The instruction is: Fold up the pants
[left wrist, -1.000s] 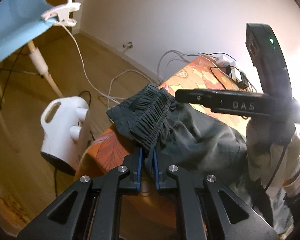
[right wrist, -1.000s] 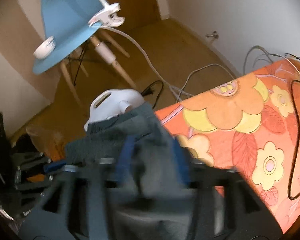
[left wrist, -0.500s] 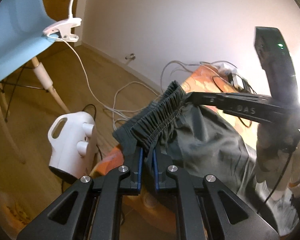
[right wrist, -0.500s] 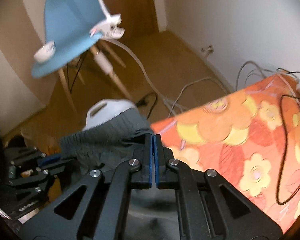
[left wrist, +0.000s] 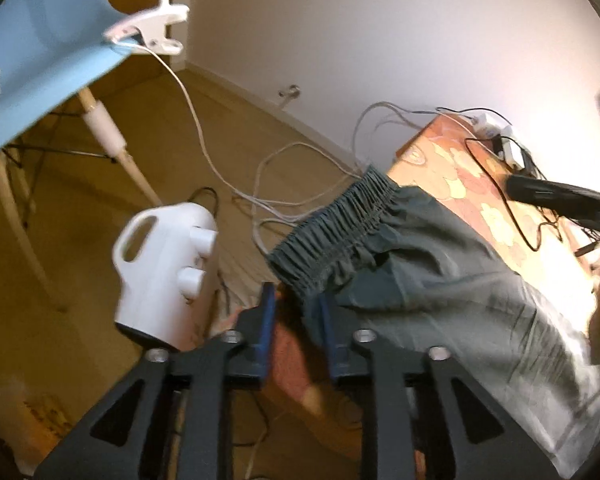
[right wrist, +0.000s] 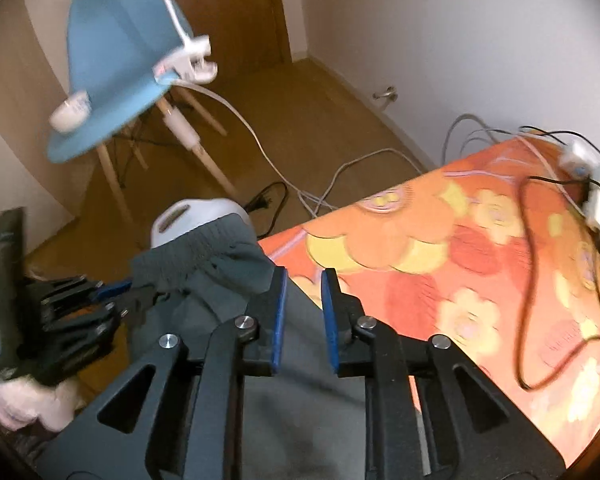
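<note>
Pants (left wrist: 428, 264): dark grey-green, thin woven fabric, gathered elastic waistband (left wrist: 336, 236); garment lies spread on an orange floral-print tablecloth (right wrist: 460, 264), waistband end at the table's edge, one corner of the band overhanging toward the floor; band runs diagonally in the left wrist view, ruched and slightly buckled near its lower end; cloth below the band lies mostly flat with shallow creases and one soft fold; in the right wrist view the waistband corner (right wrist: 204, 248) is bunched and raised, body fabric trailing down toward the camera; far leg ends not visible.
</note>
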`<state>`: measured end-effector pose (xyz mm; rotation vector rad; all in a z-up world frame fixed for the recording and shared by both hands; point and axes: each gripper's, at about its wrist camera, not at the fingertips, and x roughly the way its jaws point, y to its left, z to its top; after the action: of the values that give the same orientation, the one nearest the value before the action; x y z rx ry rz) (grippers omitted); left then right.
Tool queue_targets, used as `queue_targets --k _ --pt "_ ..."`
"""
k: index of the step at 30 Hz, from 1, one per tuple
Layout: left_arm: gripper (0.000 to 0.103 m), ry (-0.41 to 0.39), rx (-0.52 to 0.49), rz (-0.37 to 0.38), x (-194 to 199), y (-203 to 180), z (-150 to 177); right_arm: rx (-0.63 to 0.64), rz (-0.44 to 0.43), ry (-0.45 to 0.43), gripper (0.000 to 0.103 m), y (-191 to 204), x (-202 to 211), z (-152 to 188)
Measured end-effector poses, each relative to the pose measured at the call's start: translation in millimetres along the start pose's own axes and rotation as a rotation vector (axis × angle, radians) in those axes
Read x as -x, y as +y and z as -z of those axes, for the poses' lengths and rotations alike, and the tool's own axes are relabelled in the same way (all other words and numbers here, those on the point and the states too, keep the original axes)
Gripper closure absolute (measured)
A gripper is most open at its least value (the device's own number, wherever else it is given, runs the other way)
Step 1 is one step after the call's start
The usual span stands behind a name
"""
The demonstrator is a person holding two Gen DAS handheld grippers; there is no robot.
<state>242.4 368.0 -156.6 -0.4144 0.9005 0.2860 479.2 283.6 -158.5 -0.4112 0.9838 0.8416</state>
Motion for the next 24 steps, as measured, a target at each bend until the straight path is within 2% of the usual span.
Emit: queue_targets --k 1,4,6,8,13,15,19,24 --pt "0.070 -0.005 0.003 -0.012 4 2 0 -0.015 -0.004 -0.015 0.085 -7 20 5" --pt "0.069 -0.026 0.019 -0.023 17 5 -3 -0.028 -0.020 -0.043 0.085 -15 68 30" --pt "0.069 -0.058 0.020 -0.033 32 2 -7 -0.039 -0.029 -0.055 0.084 -21 108 64" --pt "0.069 -0.100 0.007 -0.023 50 -4 -10 -0.060 0.014 -0.059 0.084 -28 140 99" --pt "0.069 -0.129 -0.046 0.064 82 -39 -9 -0.141 0.090 -0.029 0.084 -53 206 208" --pt "0.069 -0.114 -0.081 0.115 87 -66 -3 -0.162 0.098 -0.007 0.083 -56 220 244" --pt "0.069 -0.048 -0.160 0.211 87 -118 20 -0.167 0.068 0.035 0.062 -42 226 308" --pt "0.069 0.030 -0.218 0.315 85 -174 58 -0.056 0.031 0.089 0.061 0 210 353"
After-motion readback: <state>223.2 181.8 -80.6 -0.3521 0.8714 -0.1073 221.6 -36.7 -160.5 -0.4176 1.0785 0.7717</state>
